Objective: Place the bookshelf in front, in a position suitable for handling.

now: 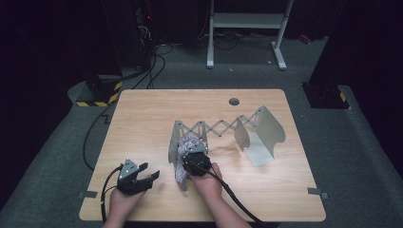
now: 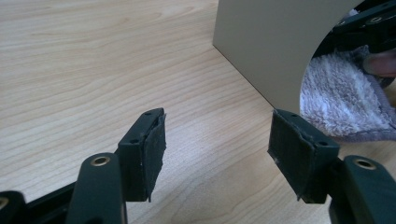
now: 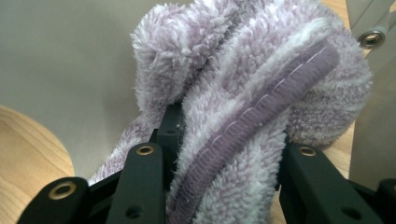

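In the high view, the right hand-held gripper (image 1: 195, 154) sits near the middle of the wooden tabletop (image 1: 142, 123), clamped on a fluffy lilac towel (image 1: 183, 164) that hangs bunched around and below its jaws, against the left end plate of a grey metal expandable rack (image 1: 223, 128). The rack's scissor lattice stretches to the right toward its larger curved end plate (image 1: 261, 135), which stands well apart from the towel. The left hand-held gripper (image 1: 145, 176) rests low at the front left of the tabletop, near the towel but not touching it, its jaws spread with nothing between them. In the left gripper view, the left hand-held gripper (image 2: 217, 151) shows its two black pads standing wide apart over bare wood; beyond them rises the beige face of the rack's end plate (image 2: 266, 42), and past its curved edge lies the towel (image 2: 336, 100) on the tabletop, with part of the other gripper above it. In the right gripper view, the right hand-held gripper (image 3: 224, 154) is squeezing a thick fold of the towel (image 3: 261, 93), whose stitched purple hem runs diagonally up between the jaws; the pile bulges above them, the rack's grey plate (image 3: 70, 56) stands right behind it, and a rivet of the lattice (image 3: 372, 38) shows at the upper right.
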`<state>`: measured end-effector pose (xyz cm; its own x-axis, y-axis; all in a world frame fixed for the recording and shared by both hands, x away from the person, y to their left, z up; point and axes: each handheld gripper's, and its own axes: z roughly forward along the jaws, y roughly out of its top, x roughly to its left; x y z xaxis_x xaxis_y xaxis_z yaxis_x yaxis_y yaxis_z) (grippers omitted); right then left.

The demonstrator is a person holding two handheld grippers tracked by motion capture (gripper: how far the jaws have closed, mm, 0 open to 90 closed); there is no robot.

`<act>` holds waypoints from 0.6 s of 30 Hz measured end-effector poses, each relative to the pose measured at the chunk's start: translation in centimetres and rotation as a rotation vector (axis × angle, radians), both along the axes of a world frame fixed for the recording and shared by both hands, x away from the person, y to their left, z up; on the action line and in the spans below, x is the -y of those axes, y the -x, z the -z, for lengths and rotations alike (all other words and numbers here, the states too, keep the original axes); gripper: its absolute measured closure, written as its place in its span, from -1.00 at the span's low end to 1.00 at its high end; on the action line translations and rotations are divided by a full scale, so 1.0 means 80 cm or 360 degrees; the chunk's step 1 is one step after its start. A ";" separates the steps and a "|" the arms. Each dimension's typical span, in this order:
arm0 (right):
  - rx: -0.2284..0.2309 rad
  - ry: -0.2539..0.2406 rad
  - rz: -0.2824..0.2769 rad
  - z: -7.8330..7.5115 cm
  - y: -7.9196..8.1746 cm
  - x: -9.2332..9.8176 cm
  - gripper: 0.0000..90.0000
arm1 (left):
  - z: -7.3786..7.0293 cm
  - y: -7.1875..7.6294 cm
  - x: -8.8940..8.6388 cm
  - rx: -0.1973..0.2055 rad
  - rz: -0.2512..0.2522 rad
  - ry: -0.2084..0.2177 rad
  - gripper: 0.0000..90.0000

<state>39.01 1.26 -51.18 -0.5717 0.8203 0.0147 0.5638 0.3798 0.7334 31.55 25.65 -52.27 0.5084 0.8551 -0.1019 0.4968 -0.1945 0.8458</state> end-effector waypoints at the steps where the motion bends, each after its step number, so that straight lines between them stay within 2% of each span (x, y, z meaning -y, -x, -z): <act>1: 0.0010 0.0002 -0.0011 -0.003 0.002 0.001 0.39 | 0.000 0.000 0.001 -0.0001 0.0009 -0.0003 -0.19; 4: 0.0048 -0.0011 -0.0023 -0.008 0.007 0.002 0.39 | 0.000 0.000 0.001 -0.0001 0.0010 -0.0007 -0.19; 5: 0.0091 -0.0041 -0.0043 -0.016 0.016 0.005 0.39 | 0.001 0.000 0.001 -0.0003 0.0007 -0.0002 -0.19; 6: 0.0091 -0.0041 -0.0043 -0.016 0.016 0.005 0.39 | 0.001 0.000 0.001 -0.0003 0.0007 -0.0002 -0.19; 7: 0.0136 -0.0066 -0.0068 -0.025 0.027 0.011 0.39 | 0.001 0.000 0.001 -0.0007 0.0006 -0.0001 -0.19; 8: 0.0136 -0.0066 -0.0068 -0.025 0.027 0.011 0.39 | 0.002 0.000 0.001 -0.0008 0.0004 0.0001 -0.19; 9: 0.0169 -0.0102 -0.0097 -0.034 0.039 0.020 0.39 | 0.002 0.000 0.002 -0.0011 0.0007 0.0001 -0.19; 10: 0.0169 -0.0102 -0.0097 -0.034 0.039 0.020 0.39 | 0.002 0.000 0.002 -0.0011 0.0007 0.0001 -0.19; 13: 0.0216 -0.0146 -0.0137 -0.042 0.060 0.038 0.38 | 0.001 0.001 0.003 -0.0014 0.0010 0.0005 -0.19; 14: 0.0229 -0.0178 -0.0149 -0.044 0.074 0.051 0.37 | 0.001 0.002 0.005 -0.0013 0.0015 0.0011 -0.19; 16: 0.0242 -0.0185 -0.0149 -0.044 0.081 0.059 0.37 | 0.001 0.002 0.006 -0.0016 0.0014 0.0012 -0.19; 17: 0.0253 -0.0194 -0.0136 -0.041 0.092 0.074 0.37 | 0.001 0.002 0.007 -0.0019 0.0017 0.0013 -0.19; 18: 0.0253 -0.0194 -0.0136 -0.041 0.092 0.074 0.37 | 0.001 0.002 0.008 -0.0019 0.0021 0.0016 -0.19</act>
<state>31.66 -4.64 -47.90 -0.6421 0.7665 0.0148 0.4067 0.3242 0.8541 31.36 25.01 -52.34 0.5183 0.8472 -0.1166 0.5043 -0.1926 0.8417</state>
